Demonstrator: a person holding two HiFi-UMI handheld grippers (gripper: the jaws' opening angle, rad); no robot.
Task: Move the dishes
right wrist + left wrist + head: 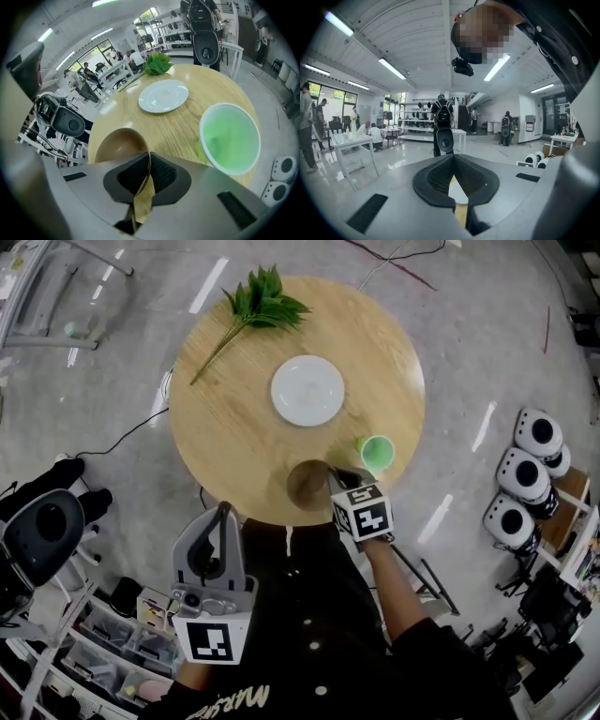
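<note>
A brown bowl [305,486] sits at the near edge of the round wooden table [225,427]. My right gripper [330,474] is shut on the bowl's right rim; in the right gripper view the thin rim [146,164] runs between the pads of the right gripper [143,180]. A green cup [377,453] [229,136] stands just right of the bowl. The white plate [307,390] [163,96] lies at the table's middle. My left gripper [223,512] [454,187] hangs off the table's near side, jaws together and holding nothing.
A leafy green sprig [258,306] [157,63] lies at the table's far side. On the floor, white round devices [525,474] stand at the right, a black chair [42,531] at the left, storage bins [112,643] at the lower left. People stand far off in the room.
</note>
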